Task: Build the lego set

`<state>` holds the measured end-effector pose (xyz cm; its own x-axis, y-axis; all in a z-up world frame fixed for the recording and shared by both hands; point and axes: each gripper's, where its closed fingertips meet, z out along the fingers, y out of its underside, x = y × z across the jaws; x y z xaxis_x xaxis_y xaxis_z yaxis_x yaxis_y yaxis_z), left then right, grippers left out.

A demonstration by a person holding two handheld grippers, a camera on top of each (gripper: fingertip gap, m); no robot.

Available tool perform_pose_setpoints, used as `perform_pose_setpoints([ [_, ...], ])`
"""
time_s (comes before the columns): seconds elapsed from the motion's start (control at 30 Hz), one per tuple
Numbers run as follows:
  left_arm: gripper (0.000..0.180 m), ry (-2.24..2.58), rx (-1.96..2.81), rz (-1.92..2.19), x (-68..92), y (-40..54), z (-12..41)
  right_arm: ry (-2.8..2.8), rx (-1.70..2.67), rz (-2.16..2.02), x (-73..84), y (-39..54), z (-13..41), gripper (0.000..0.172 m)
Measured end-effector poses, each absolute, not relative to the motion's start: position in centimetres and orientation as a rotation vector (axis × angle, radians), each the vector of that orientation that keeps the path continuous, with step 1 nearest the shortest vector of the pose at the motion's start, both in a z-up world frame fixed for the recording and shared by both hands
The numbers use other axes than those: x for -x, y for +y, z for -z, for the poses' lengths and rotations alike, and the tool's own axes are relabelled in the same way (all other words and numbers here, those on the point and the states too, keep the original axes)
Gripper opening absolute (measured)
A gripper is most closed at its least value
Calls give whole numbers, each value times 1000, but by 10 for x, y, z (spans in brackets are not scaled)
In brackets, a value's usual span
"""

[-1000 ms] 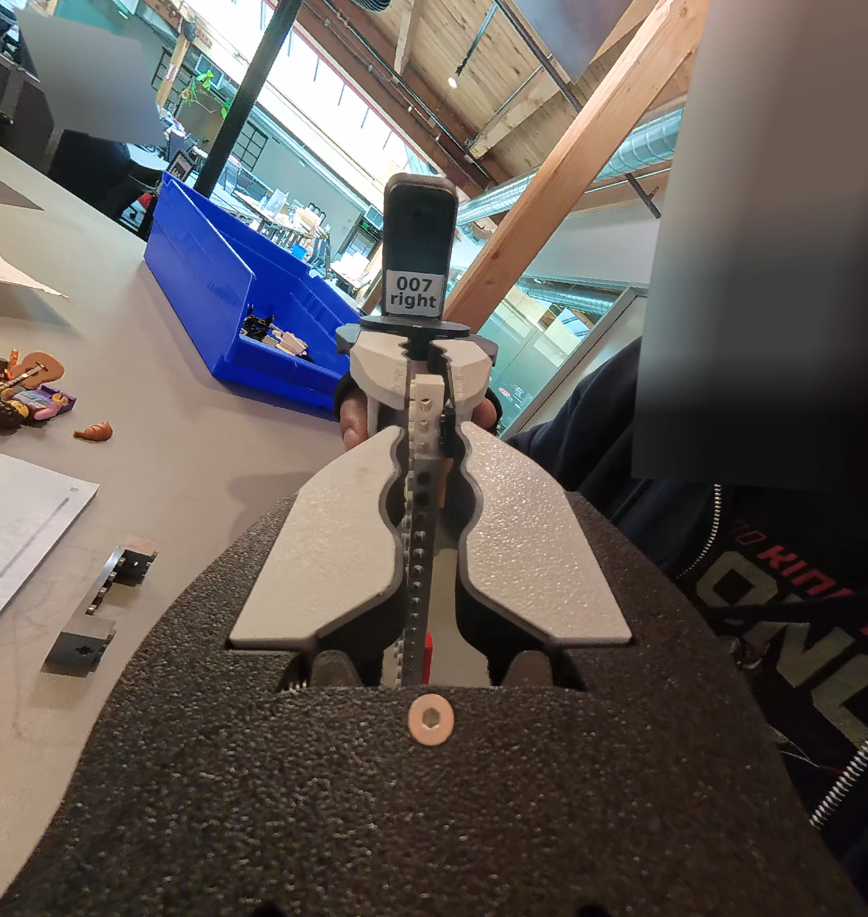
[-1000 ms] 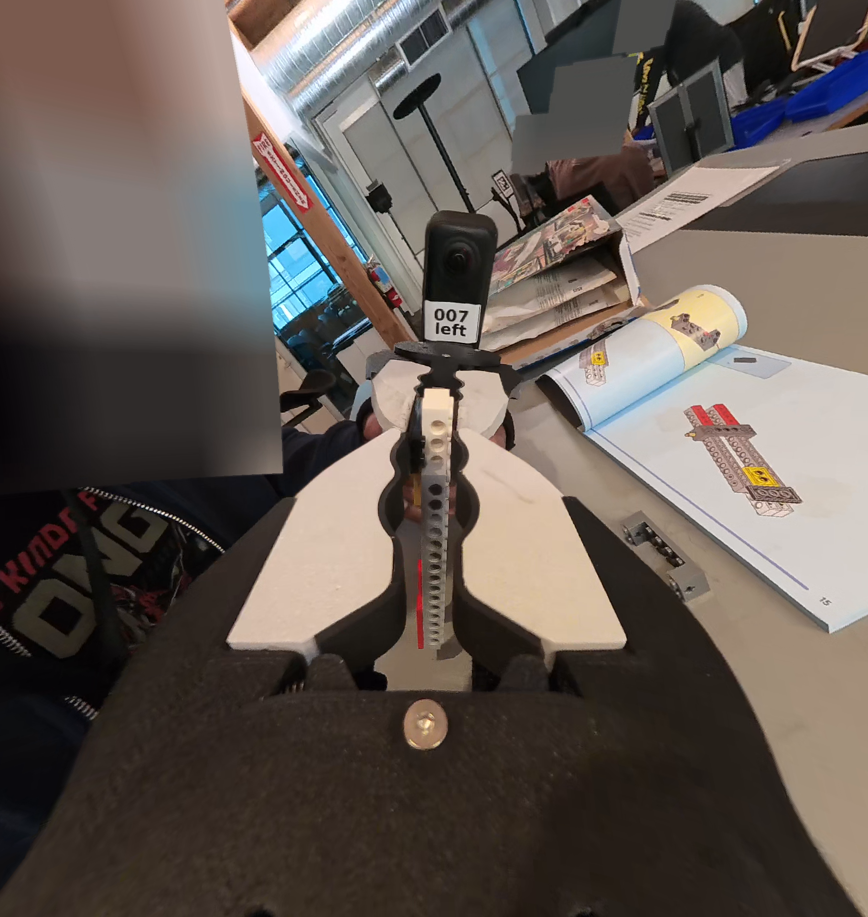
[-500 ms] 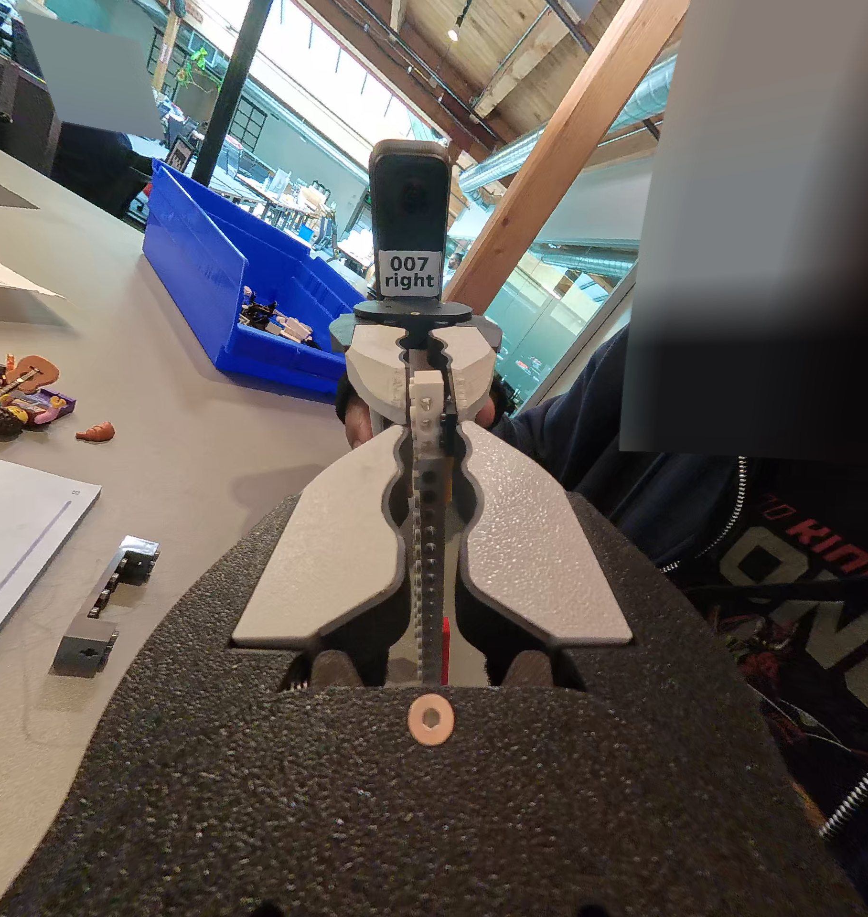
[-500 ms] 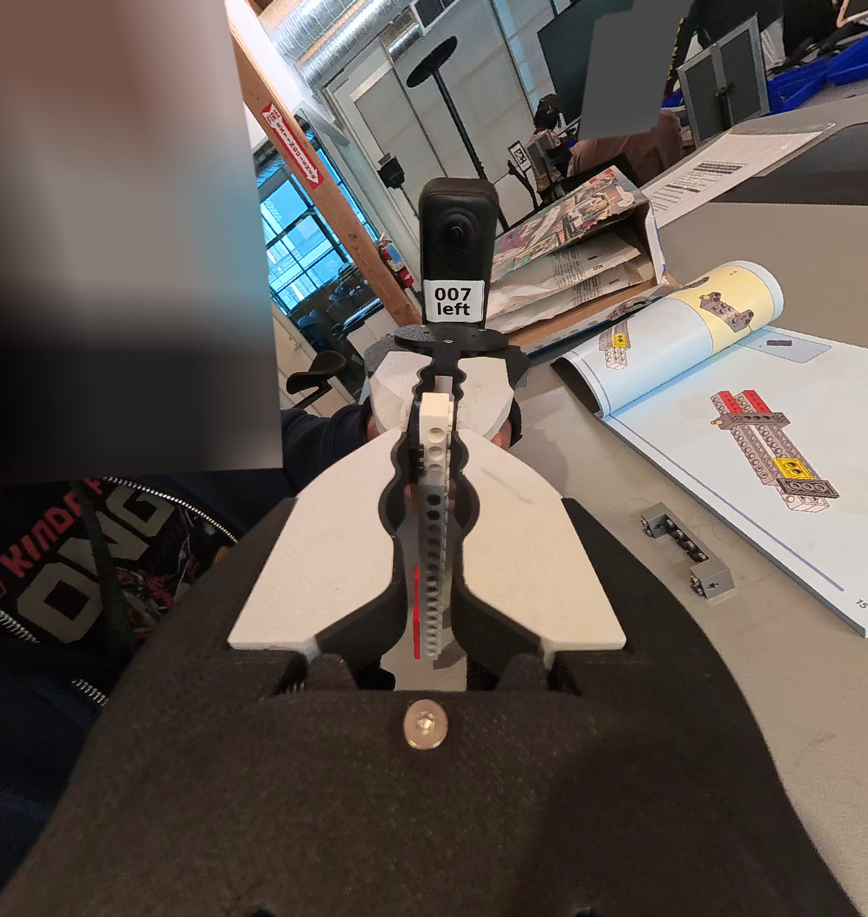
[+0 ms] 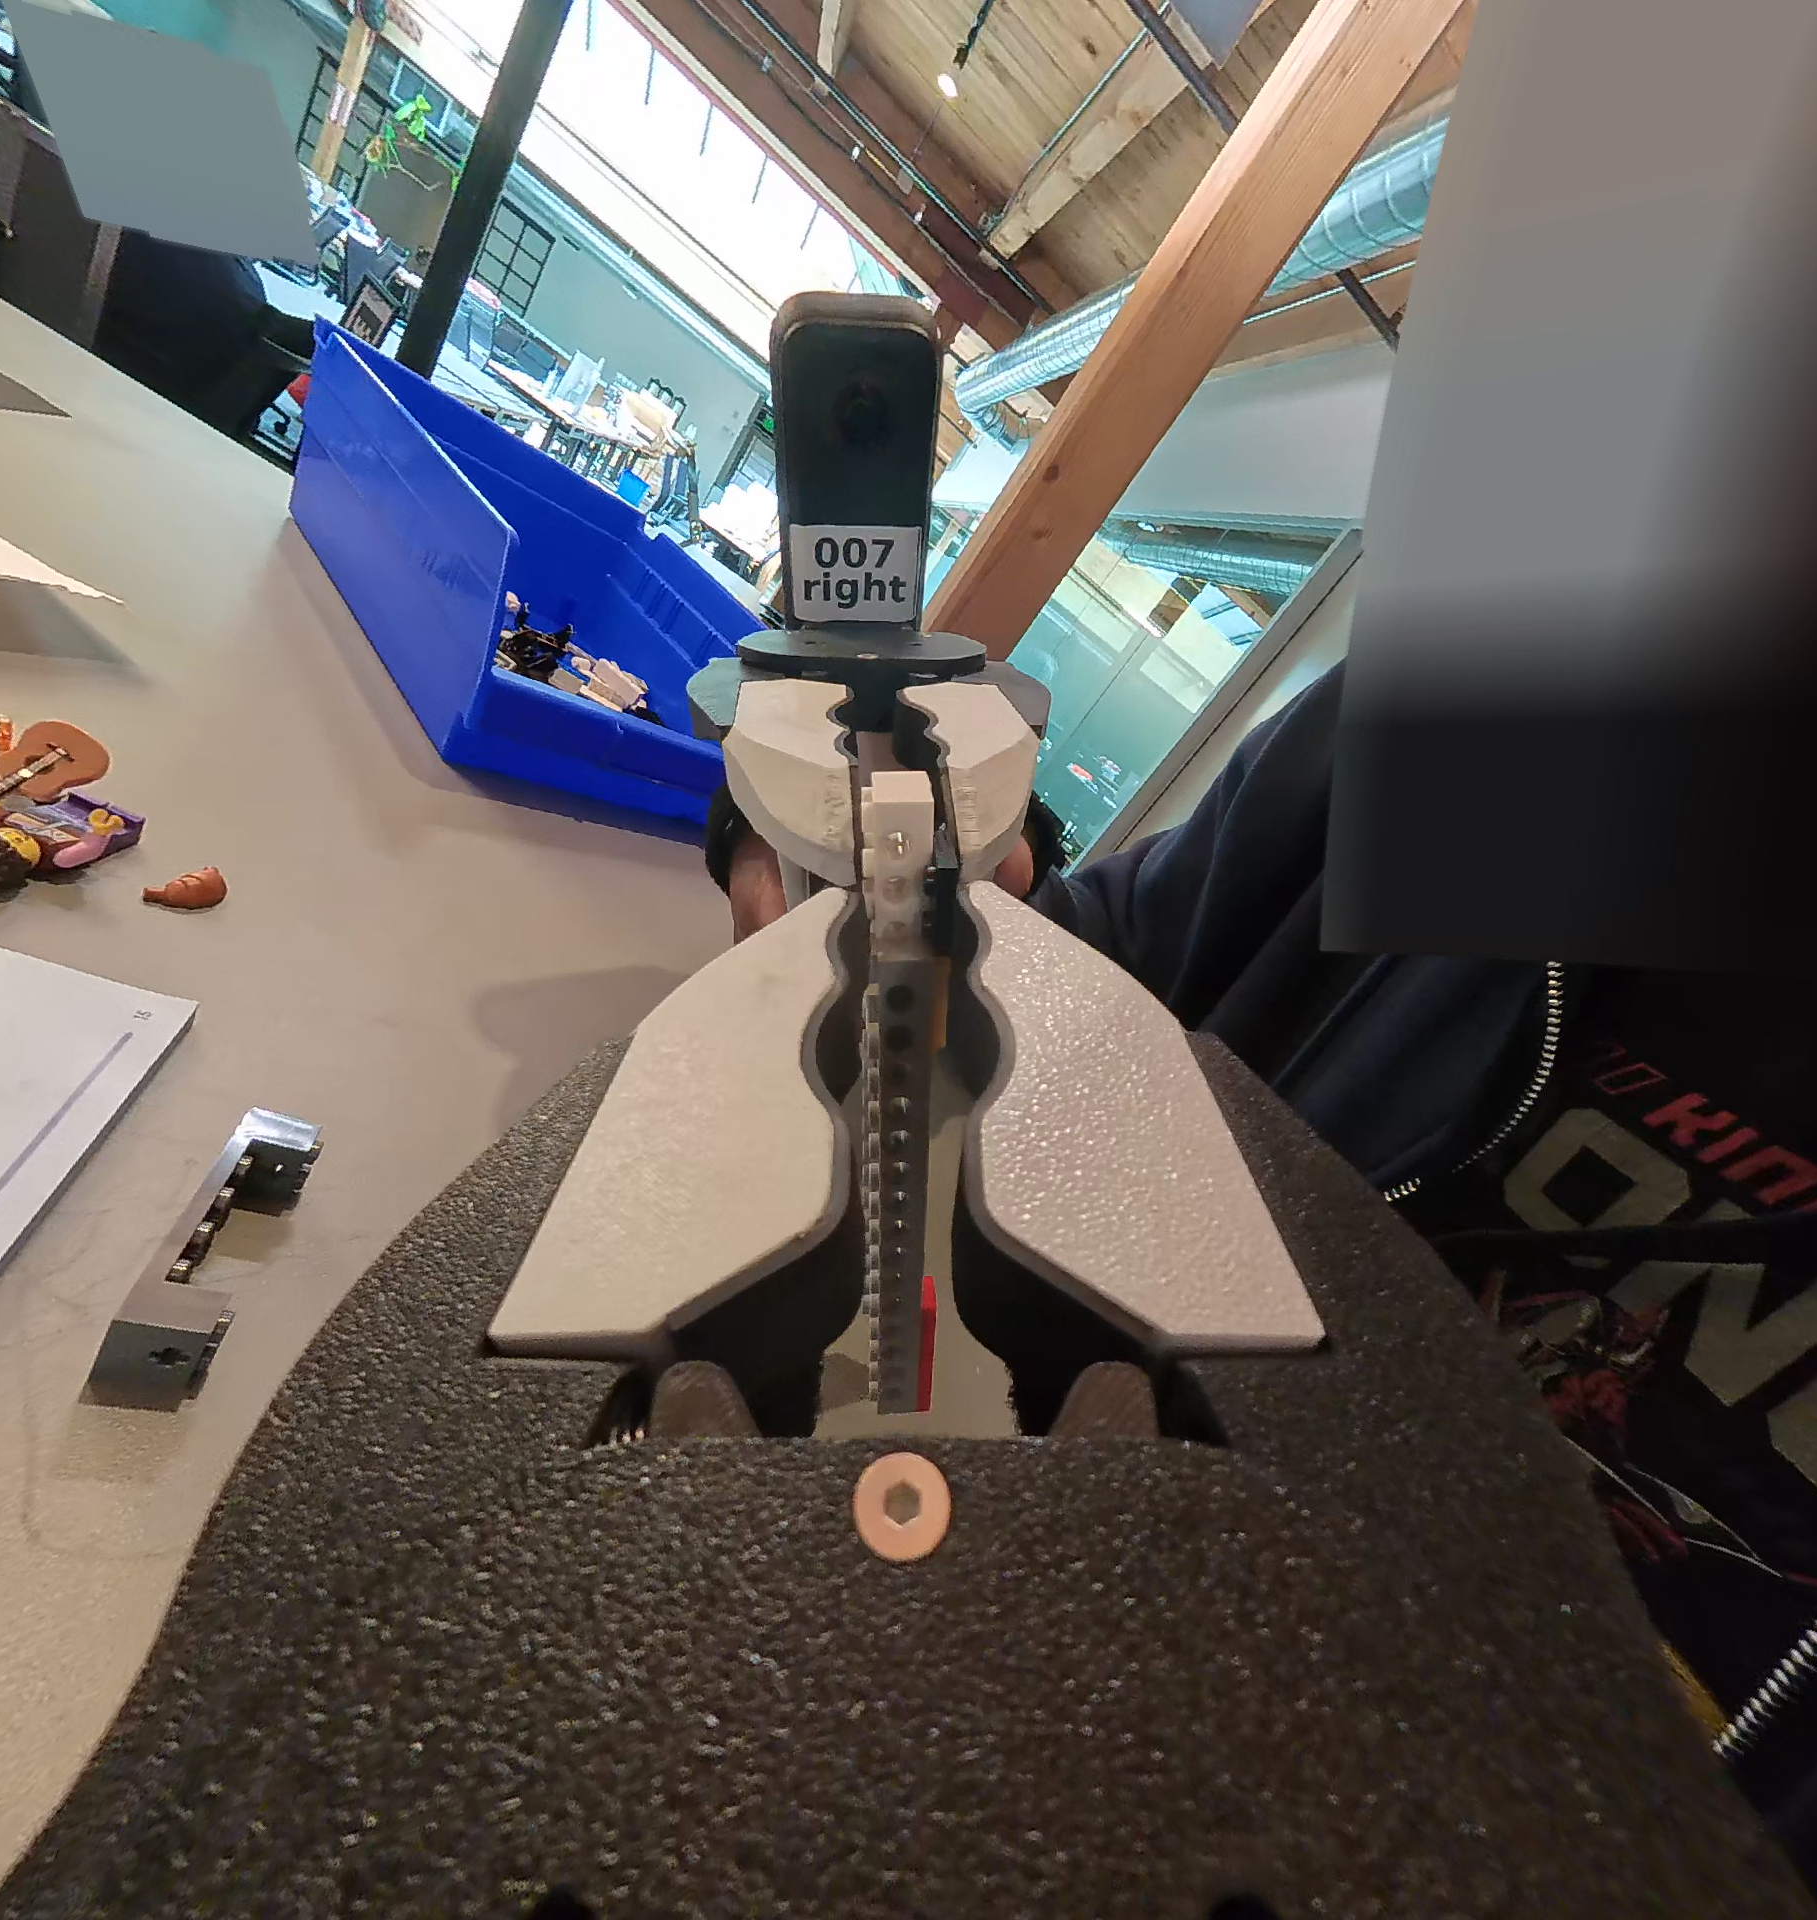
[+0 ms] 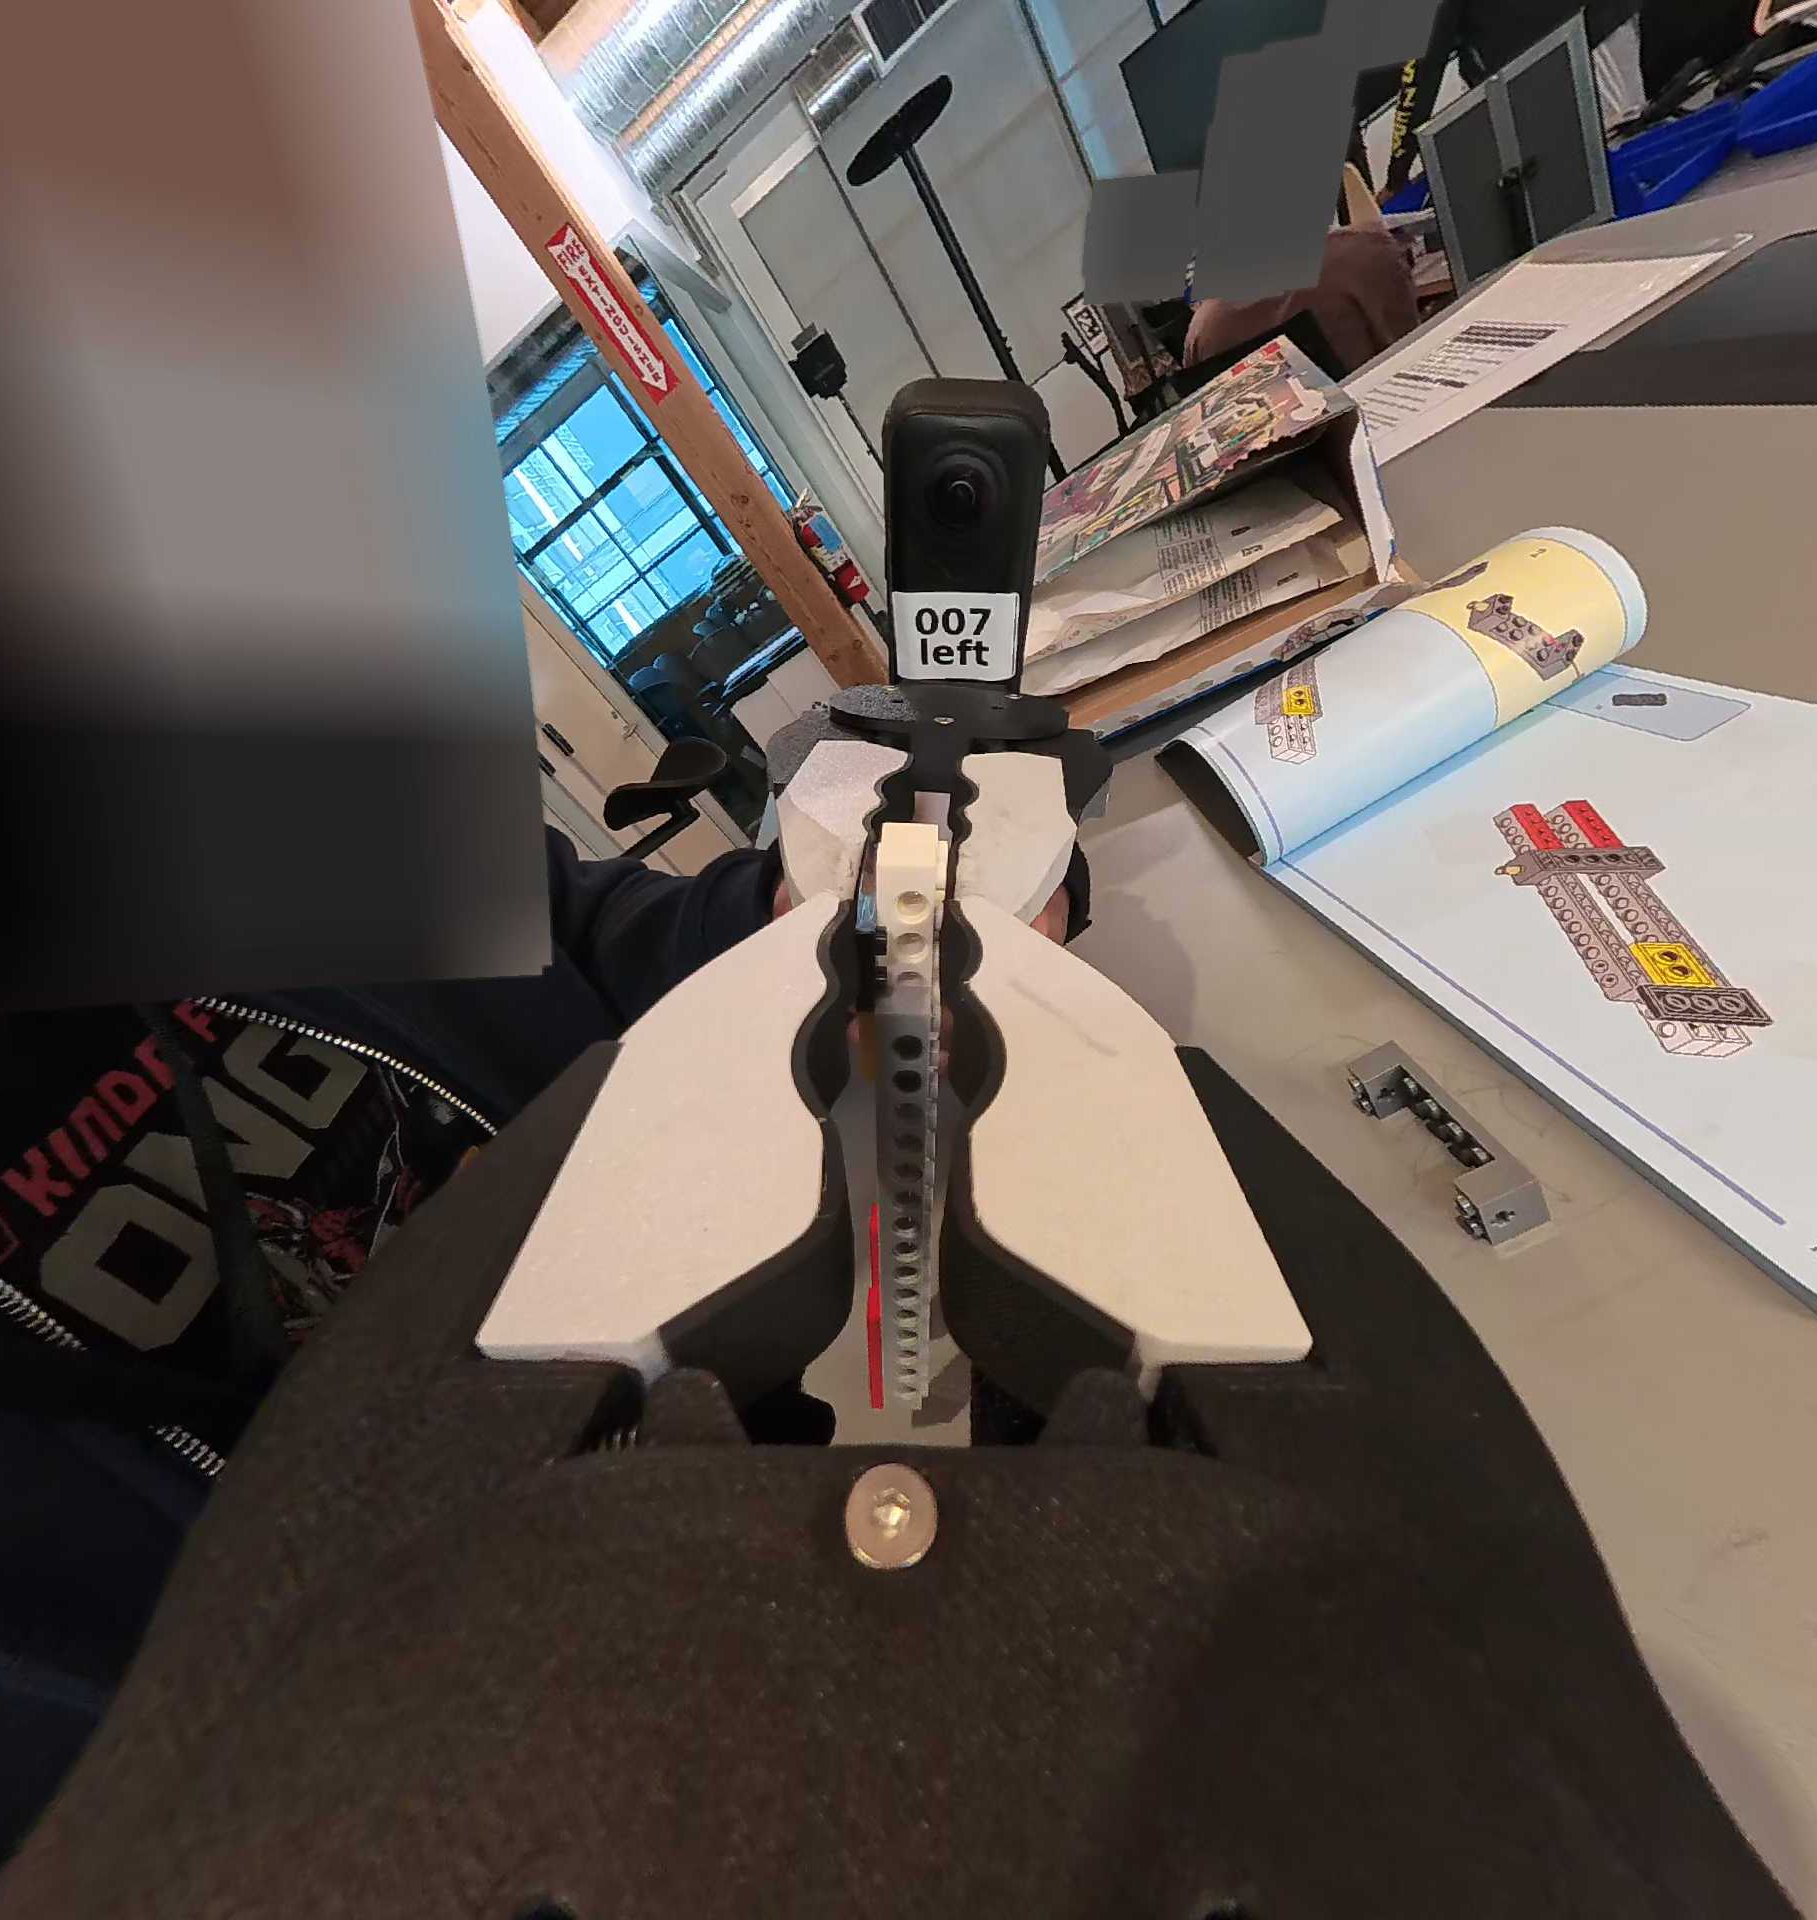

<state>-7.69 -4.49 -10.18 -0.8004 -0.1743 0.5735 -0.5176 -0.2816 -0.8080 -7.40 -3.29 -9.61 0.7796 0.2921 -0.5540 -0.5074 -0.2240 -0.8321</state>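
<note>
My two grippers face each other tip to tip above the grey table (image 5: 384, 935). Between them runs one long brick assembly (image 5: 899, 1164): a grey beam with holes, a white brick (image 5: 902, 831) at the far end, a red strip (image 5: 927, 1340) and small black parts. In the left wrist view, my left gripper (image 5: 904, 925) is shut on the grey beam, and the white end sits in the right gripper's jaws (image 5: 883, 790). In the right wrist view, my right gripper (image 6: 899, 925) is shut on the assembly (image 6: 909, 1174) too, with the left gripper (image 6: 919, 831) beyond.
A blue bin (image 5: 447, 582) with loose parts stands beyond. A small grey brick piece (image 5: 197, 1257) (image 6: 1449, 1153) lies beside an open instruction booklet (image 6: 1558, 935). Small toy figure parts (image 5: 21, 800) lie at the left. A person in a dark hoodie (image 5: 1506, 1143) sits close. Left and right tips are no more than a few centimetres apart.
Both grippers keep their hold on the assembly. The pair has shifted slightly over the table; the booklet and blue bin have slid a little in view.
</note>
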Motion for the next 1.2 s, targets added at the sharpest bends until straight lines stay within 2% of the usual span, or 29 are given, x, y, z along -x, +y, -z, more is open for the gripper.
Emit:
perform_pose_setpoints([
  [0.37, 15, -1746, -885, -2172, 74, -43, 105, 192, 1659, -691, 69, -32, 100, 15],
  [0.5, 15, -1773, -878, -2163, 74, -43, 107, 199, 1654, -655, 65, -33, 98, 23],
  [0.63, 15, -1786, -885, -2146, 75, -45, 110, 193, 1641, -665, 67, -33, 97, 15],
  [1.0, 14, -1704, -993, -2059, 68, -43, 121, 285, 1679, -729, 58, -30, 113, 15],
  [1.1, 15, -1628, -1046, -1976, 66, -44, 130, 357, 1710, -759, 50, -31, 125, 27],
  [1.2, 15, -1640, -1078, -1893, 67, -47, 141, 385, 1717, -807, 48, -33, 132, 18],
])
